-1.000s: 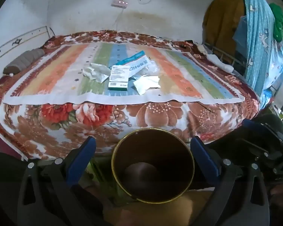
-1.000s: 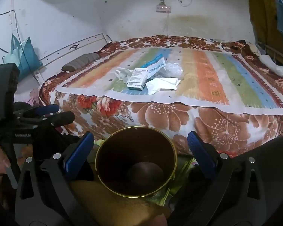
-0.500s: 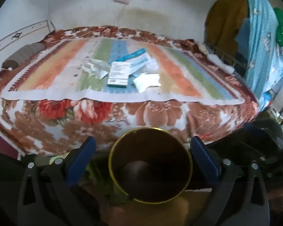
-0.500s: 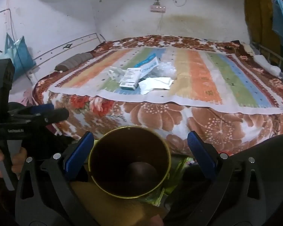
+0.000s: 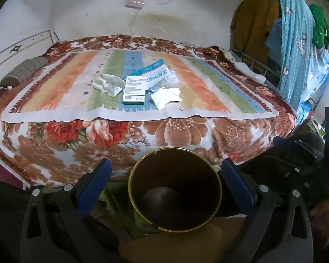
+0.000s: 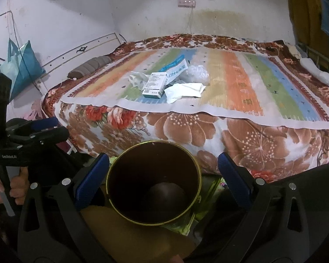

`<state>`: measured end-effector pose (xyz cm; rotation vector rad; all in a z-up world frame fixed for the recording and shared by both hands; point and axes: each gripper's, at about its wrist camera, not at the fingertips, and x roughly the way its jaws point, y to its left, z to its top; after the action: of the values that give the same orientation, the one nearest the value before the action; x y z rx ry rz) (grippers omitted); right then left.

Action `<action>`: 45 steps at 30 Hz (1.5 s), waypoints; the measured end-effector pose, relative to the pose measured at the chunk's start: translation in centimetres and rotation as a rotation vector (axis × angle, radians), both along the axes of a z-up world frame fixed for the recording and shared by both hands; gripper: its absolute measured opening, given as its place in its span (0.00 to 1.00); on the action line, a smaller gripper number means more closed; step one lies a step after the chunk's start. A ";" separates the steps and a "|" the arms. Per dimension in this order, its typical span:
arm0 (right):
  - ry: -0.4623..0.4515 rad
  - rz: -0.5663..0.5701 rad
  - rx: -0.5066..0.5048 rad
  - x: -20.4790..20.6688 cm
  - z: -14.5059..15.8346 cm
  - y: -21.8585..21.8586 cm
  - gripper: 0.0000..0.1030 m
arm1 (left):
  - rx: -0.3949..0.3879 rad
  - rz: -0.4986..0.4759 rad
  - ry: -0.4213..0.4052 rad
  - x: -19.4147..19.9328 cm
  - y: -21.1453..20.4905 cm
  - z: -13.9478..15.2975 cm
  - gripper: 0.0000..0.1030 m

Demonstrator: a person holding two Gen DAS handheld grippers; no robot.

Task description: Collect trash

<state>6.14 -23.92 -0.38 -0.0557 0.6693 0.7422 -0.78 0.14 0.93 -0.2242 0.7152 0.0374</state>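
Trash lies in a heap on the bed's striped mat [image 5: 208, 100]: a white and green carton [image 5: 134, 89], a crumpled tissue [image 5: 108, 84], a white paper [image 5: 166, 96], a blue-white packet [image 5: 153, 72] and a clear plastic bag [image 6: 196, 72]. A dark bin with a gold rim [image 5: 175, 188] stands on the floor by the bed. My left gripper [image 5: 165, 175] is open and empty above the bin. My right gripper [image 6: 162, 169] is open and empty above the bin [image 6: 153, 184] too. The carton also shows in the right wrist view [image 6: 154, 84].
The bed has a floral blanket [image 5: 98, 135] hanging over its front edge. A grey bolster [image 5: 24, 71] lies at the far left. Clothes hang on a rack [image 5: 296, 43] at the right. A blue bag [image 6: 19, 65] hangs on the left wall.
Both cameras have shifted slightly, so the bin and bed have moved a little in each view. Both grippers stay open and empty. The trash has not moved.
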 end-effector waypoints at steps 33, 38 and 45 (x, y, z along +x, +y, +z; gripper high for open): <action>-0.014 0.033 0.020 -0.5 0.0 0.4 0.91 | -0.032 0.003 0.004 0.5 -0.7 -0.5 0.94; -0.016 0.033 0.034 -0.6 0.1 0.3 0.91 | -0.054 0.060 -0.019 0.3 0.0 -0.5 0.94; -0.015 0.034 0.033 -0.6 0.2 0.4 0.91 | -0.066 0.069 -0.016 0.5 0.4 -0.6 0.94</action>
<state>5.51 -23.50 -0.18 -0.0430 0.6426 0.7844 -0.26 0.53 0.37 -0.3120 0.6930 0.0773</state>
